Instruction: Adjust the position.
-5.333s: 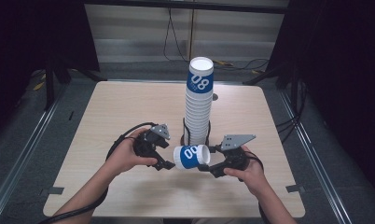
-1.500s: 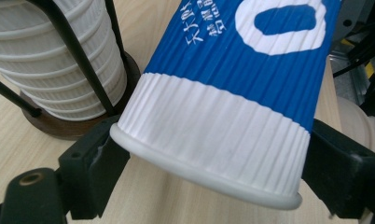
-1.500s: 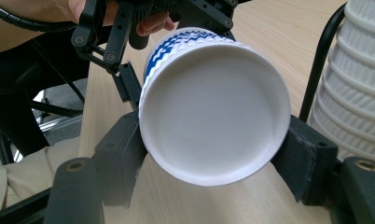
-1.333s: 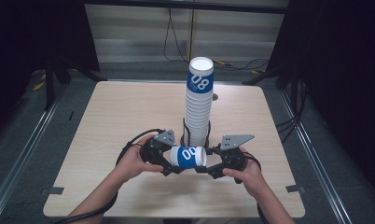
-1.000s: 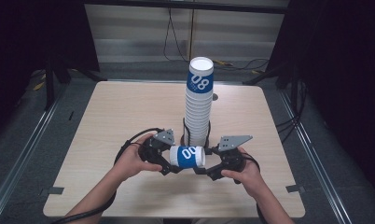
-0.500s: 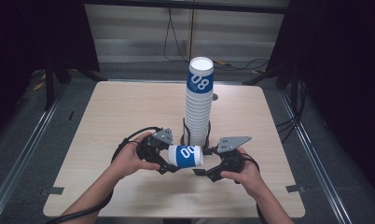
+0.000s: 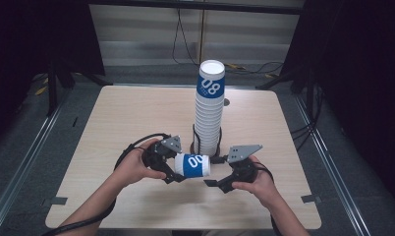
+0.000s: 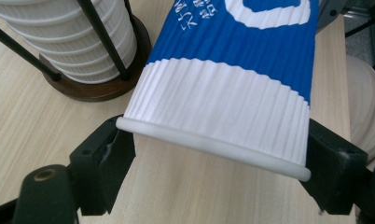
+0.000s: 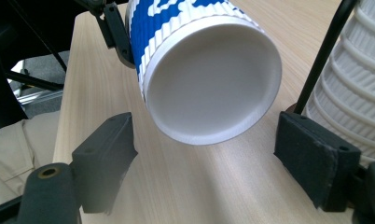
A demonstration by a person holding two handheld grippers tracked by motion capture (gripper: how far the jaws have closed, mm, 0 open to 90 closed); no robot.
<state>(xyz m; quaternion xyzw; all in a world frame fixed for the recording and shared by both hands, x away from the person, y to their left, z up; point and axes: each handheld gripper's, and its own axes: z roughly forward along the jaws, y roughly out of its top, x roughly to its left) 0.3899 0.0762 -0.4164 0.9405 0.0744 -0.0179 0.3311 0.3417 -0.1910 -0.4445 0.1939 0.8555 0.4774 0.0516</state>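
A blue-and-white ribbed paper cup (image 7: 192,164) lies on its side just above the table, between my two grippers. My left gripper (image 7: 177,168) is shut on its rim end; in the left gripper view both black pads (image 8: 106,149) press the cup (image 8: 232,93) just behind the rolled rim. My right gripper (image 7: 211,172) stands open at the cup's base. Its jaws have just been opening, and in the right gripper view the pads (image 9: 106,149) stand apart from the white base (image 9: 213,84), touching nothing.
A tall stack of the same cups (image 7: 209,113) stands in a black wire holder on a round wooden base (image 7: 198,147), just behind the held cup and close to both grippers. The pale wooden table (image 7: 136,113) has dark floor and metal rails around it.
The right gripper's jaws have spread and come off the cup's base. The cup stays in the left gripper and has shifted slightly left. Both hands have hardly moved.
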